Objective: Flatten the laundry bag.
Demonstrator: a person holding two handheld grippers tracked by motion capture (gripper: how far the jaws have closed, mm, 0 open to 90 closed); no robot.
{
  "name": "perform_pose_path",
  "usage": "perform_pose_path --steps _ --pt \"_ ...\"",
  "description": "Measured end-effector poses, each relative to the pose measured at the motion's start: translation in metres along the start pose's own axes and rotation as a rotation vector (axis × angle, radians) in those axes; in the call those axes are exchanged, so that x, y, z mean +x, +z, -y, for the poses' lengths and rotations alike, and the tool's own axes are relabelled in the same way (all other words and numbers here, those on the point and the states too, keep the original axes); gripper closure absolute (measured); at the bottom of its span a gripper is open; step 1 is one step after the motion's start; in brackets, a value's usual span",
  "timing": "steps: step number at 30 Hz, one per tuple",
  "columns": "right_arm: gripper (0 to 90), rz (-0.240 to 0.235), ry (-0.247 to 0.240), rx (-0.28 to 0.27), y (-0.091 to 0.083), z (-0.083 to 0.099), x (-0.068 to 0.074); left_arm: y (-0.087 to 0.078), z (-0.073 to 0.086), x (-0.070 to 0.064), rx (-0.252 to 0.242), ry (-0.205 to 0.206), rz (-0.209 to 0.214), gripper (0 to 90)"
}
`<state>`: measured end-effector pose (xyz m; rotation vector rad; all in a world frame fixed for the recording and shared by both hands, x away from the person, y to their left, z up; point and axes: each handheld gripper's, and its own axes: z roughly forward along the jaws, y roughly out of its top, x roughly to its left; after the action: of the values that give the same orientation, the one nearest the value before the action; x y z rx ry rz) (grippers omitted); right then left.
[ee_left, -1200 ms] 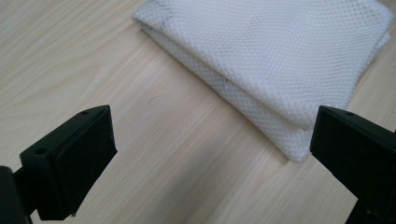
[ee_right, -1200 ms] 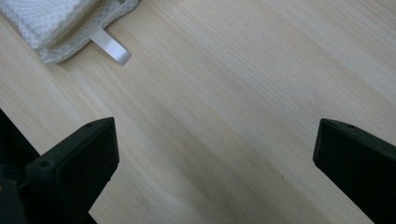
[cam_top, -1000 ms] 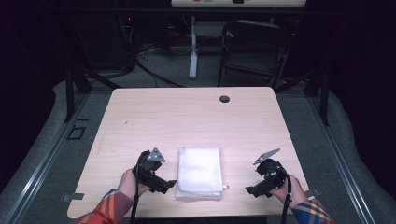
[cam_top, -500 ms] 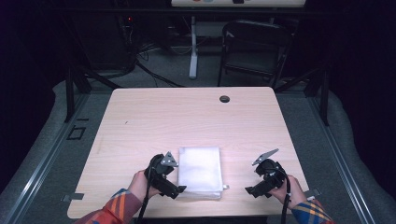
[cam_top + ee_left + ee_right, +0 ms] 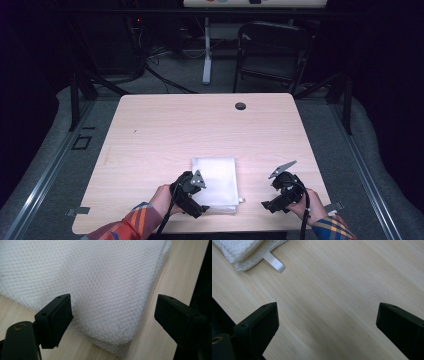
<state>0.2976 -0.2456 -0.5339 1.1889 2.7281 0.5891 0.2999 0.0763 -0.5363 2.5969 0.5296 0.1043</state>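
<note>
Biggest risk we see: our left gripper (image 5: 113, 315) has its jaws spread wide around the near corner of the mesh bag (image 5: 215, 182), and that stuff is layered and slippery; close too shallow and we'd likely pinch just the top layer, or shove the whole stack along the table (image 5: 200, 125); the bag's white, honeycomb-textured, folded flat, with a small tab (image 5: 274, 262) poking out; it sits at the table's near edge between our hands; right gripper (image 5: 325, 327) is released too, over bare wood.
</note>
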Motion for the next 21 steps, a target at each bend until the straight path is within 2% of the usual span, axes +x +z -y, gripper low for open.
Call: perform_pose_path --steps 2,8,9,10,12,15,18,19,21 --pt "4.5 -0.005 0.001 0.003 0.001 0.0 0.0 0.004 0.0 -0.001 0.033 0.022 -0.02 19.5" --pt "6.5 -0.016 -0.002 -0.007 0.002 -0.002 0.004 0.009 0.001 -0.002 0.054 0.041 -0.049 25.7" --pt "7.1 -0.008 -0.012 0.009 0.002 -0.003 0.004 0.01 0.001 -0.003 0.057 0.043 -0.057 27.0" --pt "7.9 -0.001 -0.01 -0.001 0.003 -0.005 0.006 0.011 0.001 -0.003 0.064 0.045 -0.056 31.2" --pt "8.6 -0.001 -0.019 -0.009 0.003 -0.007 0.008 0.013 0.001 -0.004 0.07 0.051 -0.061 33.8" --pt "9.3 -0.005 -0.027 -0.006 0.004 -0.008 0.009 0.015 0.001 -0.005 0.073 0.045 -0.057 38.3" --pt "11.2 -0.007 -0.029 -0.002 0.006 -0.01 0.011 0.015 0.0 -0.007 0.077 0.052 -0.073 43.8" --pt "11.8 -0.005 -0.033 0.001 0.006 -0.01 0.011 0.015 0.0 -0.006 0.076 0.054 -0.058 47.1" --pt "13.1 0.01 -0.027 -0.002 0.006 -0.011 0.012 0.015 0.0 -0.006 0.075 0.051 -0.06 51.7"
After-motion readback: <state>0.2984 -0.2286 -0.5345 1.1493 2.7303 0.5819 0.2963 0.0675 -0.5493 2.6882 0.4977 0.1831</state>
